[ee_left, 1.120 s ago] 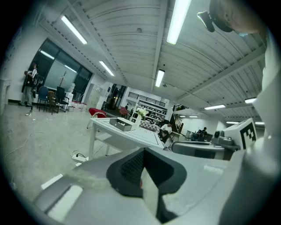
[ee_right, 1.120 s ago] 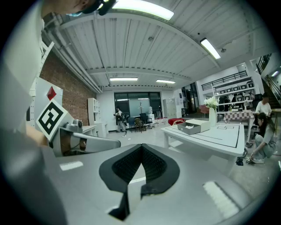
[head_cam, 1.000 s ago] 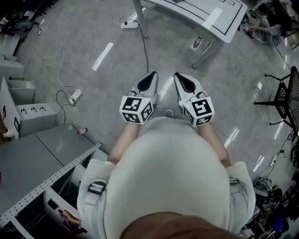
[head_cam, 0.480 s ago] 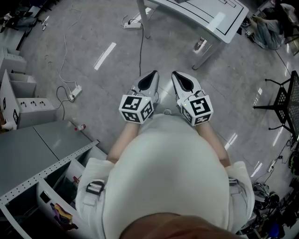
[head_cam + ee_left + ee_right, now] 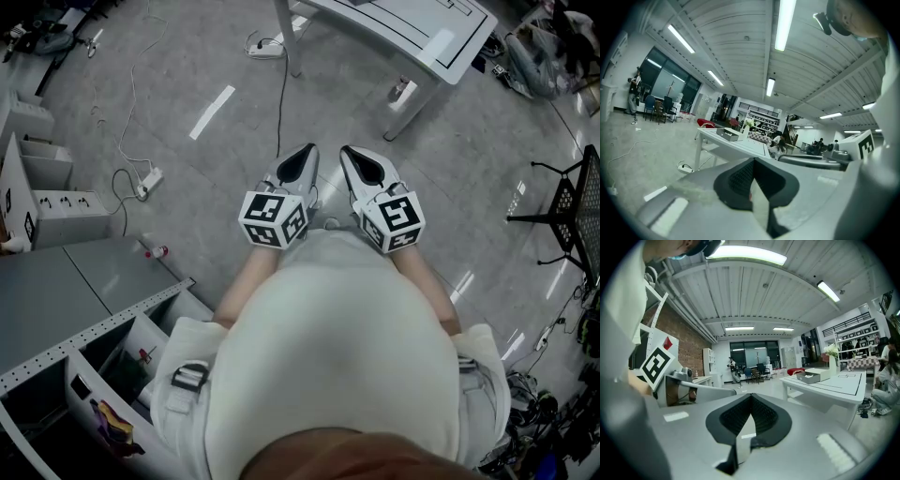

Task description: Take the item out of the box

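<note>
**Both jaw pairs clenched and empty, carried ahead of the body; box on the far table**

Jaws: on the left gripper (image 5: 752, 161) the two dark ribbed pads meet along one line, with nothing between them. The right gripper (image 5: 751, 397) shows the same: pads pressed together, no object in the grip. Neither gripper touches anything in the scene.

Pose: in the head view the left gripper (image 5: 302, 152) and right gripper (image 5: 350, 153) lie side by side in front of the person's torso. They are close but apart, and their tips converge slightly. Both point away from the body and roughly level, over bare grey floor (image 5: 187, 75). Each marker cube sits at the rear of its gripper and covers the hand. A bare forearm (image 5: 246, 281) runs back from each cube beneath the white-clad chest.

Task object: the box (image 5: 808, 377) is a shallow grey container standing on the white table (image 5: 843, 390), well apart from both grippers. Something pale lies in it, but what it is cannot be made out. A white vase of flowers (image 5: 832, 363) stands near the box. The left gripper view shows the same box (image 5: 728, 135) on the tabletop.

Surroundings: grey shelving (image 5: 66, 300) stands to the person's left, and a power strip (image 5: 144, 184) lies on the floor.
</note>
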Tool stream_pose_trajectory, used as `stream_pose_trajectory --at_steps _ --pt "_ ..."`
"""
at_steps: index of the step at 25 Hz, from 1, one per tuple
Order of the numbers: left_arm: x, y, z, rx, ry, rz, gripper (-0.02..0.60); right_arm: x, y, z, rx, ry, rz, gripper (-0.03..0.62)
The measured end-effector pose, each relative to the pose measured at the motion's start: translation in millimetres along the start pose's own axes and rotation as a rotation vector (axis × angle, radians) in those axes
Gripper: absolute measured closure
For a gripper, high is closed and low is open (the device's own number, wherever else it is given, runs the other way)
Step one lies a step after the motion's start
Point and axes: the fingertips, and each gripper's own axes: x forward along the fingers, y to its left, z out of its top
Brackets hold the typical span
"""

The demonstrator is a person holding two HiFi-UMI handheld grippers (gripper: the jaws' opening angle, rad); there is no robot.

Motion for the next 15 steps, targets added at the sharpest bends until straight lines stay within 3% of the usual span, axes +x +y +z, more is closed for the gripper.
stream_pose_trajectory --at_steps 15 --pt "20.3 2.5 -2.7 -0.017 0.02 -0.008 0.581 4.1 -20.4 -2.4 0.02 -0.004 -0.018 0.6"
